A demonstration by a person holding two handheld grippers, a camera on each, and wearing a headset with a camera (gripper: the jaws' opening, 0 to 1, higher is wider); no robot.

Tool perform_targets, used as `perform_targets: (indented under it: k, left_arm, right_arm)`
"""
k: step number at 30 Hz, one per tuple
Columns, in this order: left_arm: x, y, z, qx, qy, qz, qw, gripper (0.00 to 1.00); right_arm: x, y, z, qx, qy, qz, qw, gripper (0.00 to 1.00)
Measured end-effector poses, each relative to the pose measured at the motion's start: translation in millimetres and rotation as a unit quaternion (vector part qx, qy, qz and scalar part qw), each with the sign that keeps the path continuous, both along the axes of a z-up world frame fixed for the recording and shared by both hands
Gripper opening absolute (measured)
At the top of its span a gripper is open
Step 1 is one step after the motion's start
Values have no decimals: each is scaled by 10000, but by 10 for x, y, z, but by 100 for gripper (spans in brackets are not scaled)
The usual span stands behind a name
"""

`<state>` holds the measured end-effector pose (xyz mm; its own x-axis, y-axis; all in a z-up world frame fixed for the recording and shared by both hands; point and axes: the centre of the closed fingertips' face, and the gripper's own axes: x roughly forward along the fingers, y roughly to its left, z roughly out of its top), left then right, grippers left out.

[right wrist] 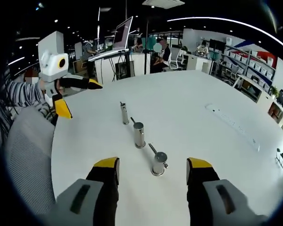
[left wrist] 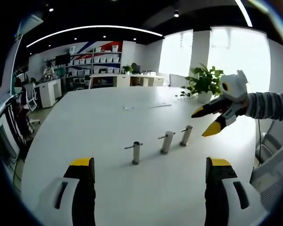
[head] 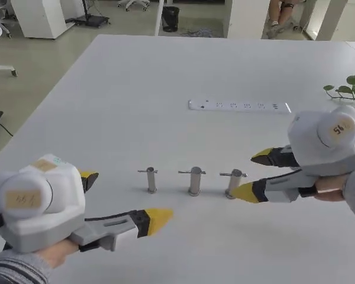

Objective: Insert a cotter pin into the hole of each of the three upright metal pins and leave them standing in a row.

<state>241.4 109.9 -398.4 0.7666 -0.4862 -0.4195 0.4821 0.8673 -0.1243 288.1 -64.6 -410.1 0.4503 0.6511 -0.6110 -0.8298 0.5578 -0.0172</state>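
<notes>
Three upright metal pins stand in a row on the white table (head: 136, 94): left pin (head: 151, 180), middle pin (head: 194, 181), right pin (head: 234, 183). Each has a thin cotter pin crossing its top. My left gripper (head: 124, 198) is open at the lower left, short of the row and holding nothing. My right gripper (head: 252, 174) is open, its lower yellow fingertip (head: 244, 193) close beside the right pin. In the right gripper view the nearest pin (right wrist: 158, 163) stands between and just ahead of the open jaws. The left gripper view shows the row (left wrist: 167, 142) ahead.
A white power strip (head: 239, 106) lies on the table behind the row. Green plant leaves (head: 349, 87) reach in at the right edge. Office chairs and a bin stand on the floor beyond the far table edge.
</notes>
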Motion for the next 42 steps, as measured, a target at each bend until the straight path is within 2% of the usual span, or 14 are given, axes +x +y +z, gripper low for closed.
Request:
perform_targets:
  k: [1,3,8,12,13,16,20,29,37,42]
  left_arm:
    - [4,3,12,-10,-18,41,10000,99]
    - [-3,5,25,-16,-22,76,10000,99]
    - [-13,15,49,-107,21,140,9998,99]
    - [-28,9,101,-270,30,200,9994,99]
    - [-33,1,111,-326,46,207,9992,99]
    - [-56,-5,118,-290,67,178,9994,99]
    - [-88,-8,132,-222,71,145,9996,99]
    - [-124,11,157,-206,77,144,9997,99]
    - [-141,39,114,-129,115,161,9997,99]
    - [-142,64,106,-64,82,197,9998,98]
  right_arm:
    - [-37,19,27,212,121,-175,9995,58]
    - [-69,14,58,357,162,-430,9983,60]
    - [-191,2,70,473,178,-827,9953,72]
    - [-271,-31,63,649,209,-1185,9906,77]
    - [-284,-48,52,730,258,-1334,9880,79]
    - [-338,-71,30,773,294,-1430,9863,81]
    - [-372,-101,40,950,339,-1683,9806,84]
    - [-470,-20,82,1187,393,-1833,9751,90]
    - [-464,2,114,1299,279,-1965,9715,86]
    - [-470,-11,132,1387,234,-2061,9684,86]
